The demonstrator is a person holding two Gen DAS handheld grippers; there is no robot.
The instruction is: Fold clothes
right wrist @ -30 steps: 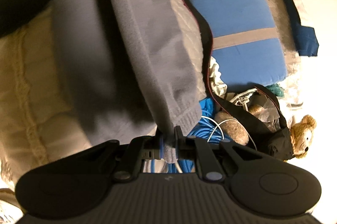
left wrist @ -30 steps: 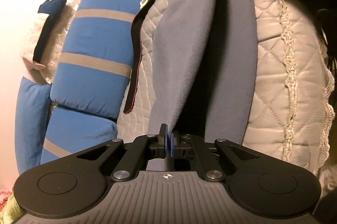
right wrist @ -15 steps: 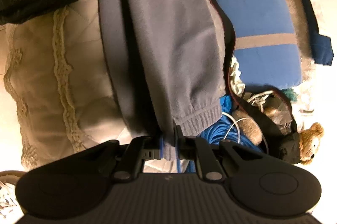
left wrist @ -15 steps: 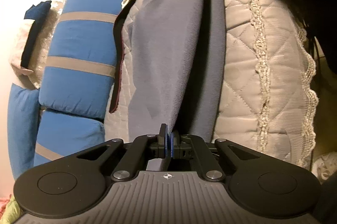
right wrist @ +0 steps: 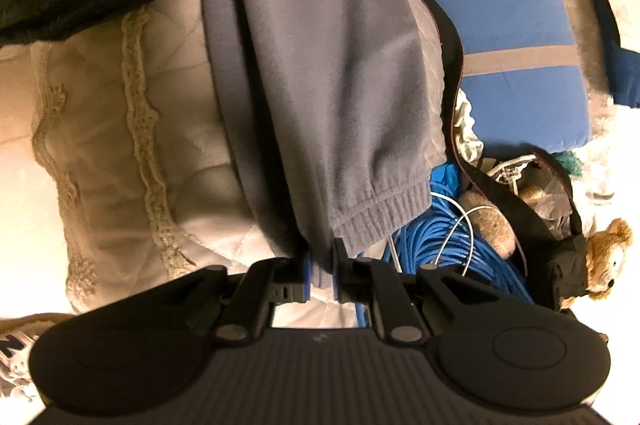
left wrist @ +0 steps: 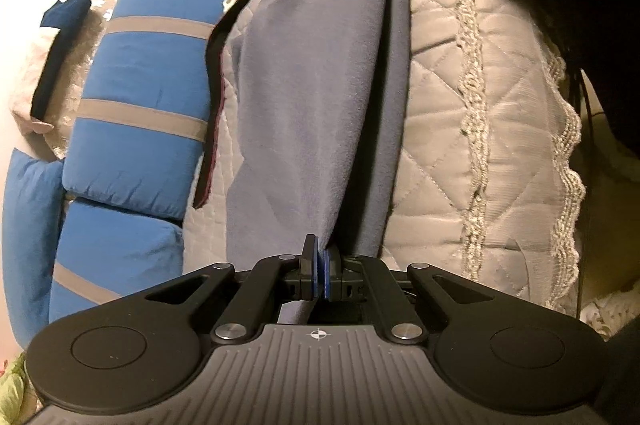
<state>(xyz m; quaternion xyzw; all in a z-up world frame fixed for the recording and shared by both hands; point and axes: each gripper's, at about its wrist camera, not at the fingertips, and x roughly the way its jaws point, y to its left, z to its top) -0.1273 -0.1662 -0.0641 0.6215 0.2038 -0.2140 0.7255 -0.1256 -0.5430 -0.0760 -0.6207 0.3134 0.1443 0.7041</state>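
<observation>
1. Trousers (left wrist: 316, 97) of grey fleece hang stretched between the two tongs, over a quilted cream bedspread (left wrist: 472, 129) with a lace trim.
2. The left tongs (left wrist: 319, 267) are clenched on a thin fold of the grey cloth, the pads pressed almost together.
3. The right tongs (right wrist: 320, 271) are clenched on the cloth just beside the ribbed cuff (right wrist: 384, 221), which hangs free to the right of the jaws.
4. A blue cushion (left wrist: 148, 85) with grey stripes lies beside the bedspread, a dark strap (left wrist: 214, 73) between them.
5. A coil of blue cable (right wrist: 460, 249) sits near the cuff, and a teddy bear (right wrist: 608, 253) lies further out at the edge.
</observation>
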